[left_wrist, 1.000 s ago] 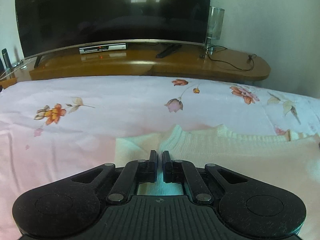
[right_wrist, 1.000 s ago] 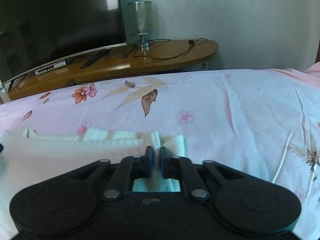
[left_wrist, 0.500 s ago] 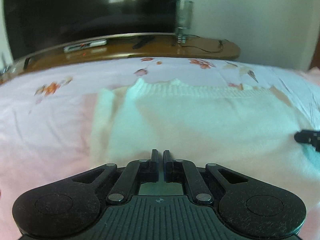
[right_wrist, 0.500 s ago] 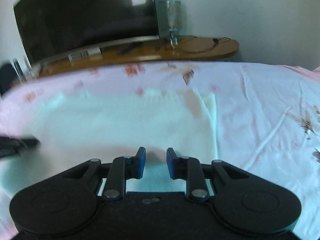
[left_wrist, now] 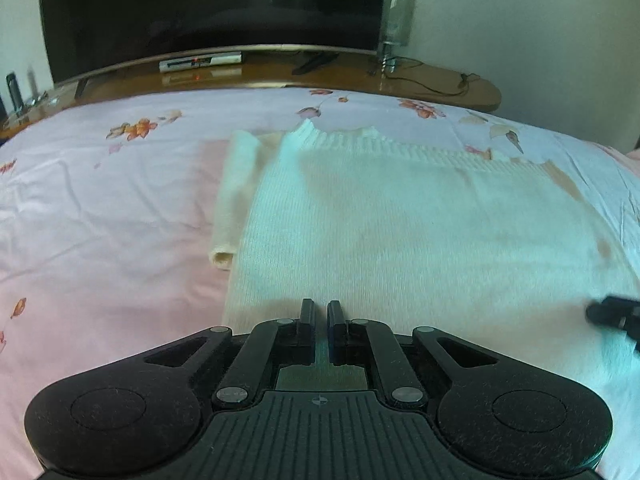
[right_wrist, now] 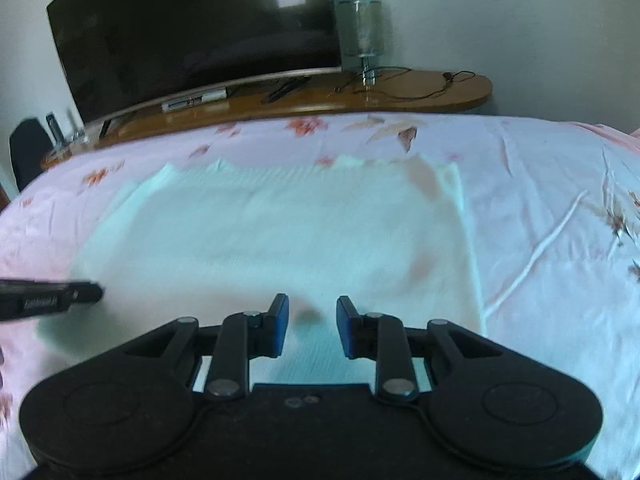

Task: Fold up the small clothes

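A cream knitted sweater [left_wrist: 400, 220] [right_wrist: 280, 232] lies flat on the pink flowered bedsheet [left_wrist: 100, 220], its ribbed edge at the far side. One sleeve [left_wrist: 236, 200] is folded along its left side. My left gripper [left_wrist: 320, 306] hovers at the sweater's near left edge, jaws shut with only a sliver of gap and no fabric lifted. My right gripper [right_wrist: 312, 308] is over the near right part; its jaws are opening, with nothing pinched between them. Each gripper shows at the edge of the other's view: the right gripper [left_wrist: 616, 316] and the left gripper [right_wrist: 52, 298].
Beyond the bed stands a curved wooden TV stand [left_wrist: 280, 76] with a large dark television [left_wrist: 200, 8], a set-top box, a remote, cables and a glass lamp [left_wrist: 396, 20]. Wrinkled bedsheet [right_wrist: 540, 200] spreads to both sides of the sweater.
Both grippers have drawn back from the sweater's far ribbed edge to its near edge. The right jaws, shut on fabric before, now stand apart. The whole sweater now shows, lying flat.
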Demonstrator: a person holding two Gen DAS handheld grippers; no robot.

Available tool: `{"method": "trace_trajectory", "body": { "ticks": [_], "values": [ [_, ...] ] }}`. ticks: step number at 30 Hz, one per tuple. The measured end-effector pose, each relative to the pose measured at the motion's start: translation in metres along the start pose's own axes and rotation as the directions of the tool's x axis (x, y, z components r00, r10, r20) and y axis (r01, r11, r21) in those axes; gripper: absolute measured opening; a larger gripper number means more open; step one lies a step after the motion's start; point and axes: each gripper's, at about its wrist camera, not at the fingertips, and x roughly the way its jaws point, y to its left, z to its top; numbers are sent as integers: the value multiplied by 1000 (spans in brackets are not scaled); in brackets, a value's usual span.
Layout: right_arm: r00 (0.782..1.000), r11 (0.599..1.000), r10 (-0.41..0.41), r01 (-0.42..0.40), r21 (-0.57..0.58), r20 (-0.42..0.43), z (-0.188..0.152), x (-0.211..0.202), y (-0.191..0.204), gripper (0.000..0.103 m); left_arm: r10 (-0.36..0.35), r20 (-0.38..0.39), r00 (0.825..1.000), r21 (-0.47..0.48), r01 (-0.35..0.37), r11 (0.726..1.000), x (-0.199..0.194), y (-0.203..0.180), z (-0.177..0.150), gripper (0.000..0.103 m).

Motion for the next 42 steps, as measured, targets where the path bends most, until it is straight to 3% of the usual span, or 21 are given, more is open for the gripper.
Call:
{"method": "trace_trajectory", "body": {
  "ticks": [5,7,9,10,11,13,17,25,35,42],
  "values": [
    [995,996,-93,92,-12,-31,-15,-3,8,28,12,-32,999,9,-12,1000,-6,-2,2,7],
    [996,996,-84,84,22,-16,-14,-16,10,31,14,-46,999,8,-13,1000,-10,-2,2,9],
    [996,995,-87,86,47,8,-15,-26,14,39,16,-53,998,14,-15,1000,-13,-2,0,16],
    [996,995,-91,91,48,8,-15,-27,16,41,13,-56,998,17,-12,1000,-15,-3,-1,34],
    [995,995,-95,95,43,0,-17,-27,18,44,9,-58,998,19,-8,1000,-17,-4,-3,63],
    [993,993,-108,110,33,-46,-20,-23,22,44,8,-53,999,26,-6,1000,-23,-6,-5,89],
    [996,993,-85,85,76,-11,-16,-36,24,44,15,-39,999,68,-13,998,-34,-11,-9,89],
    [997,997,-63,61,49,47,-1,-56,31,49,0,-37,999,7,0,1000,-51,-5,-2,89],
    [999,998,-29,28,50,20,-6,-41,35,50,30,-75,997,-65,-35,997,-43,1,-8,89],
    [1000,999,-26,26,48,13,-1,-24,31,50,31,-9,999,-64,-32,997,-38,-9,11,89]
  ]
}}
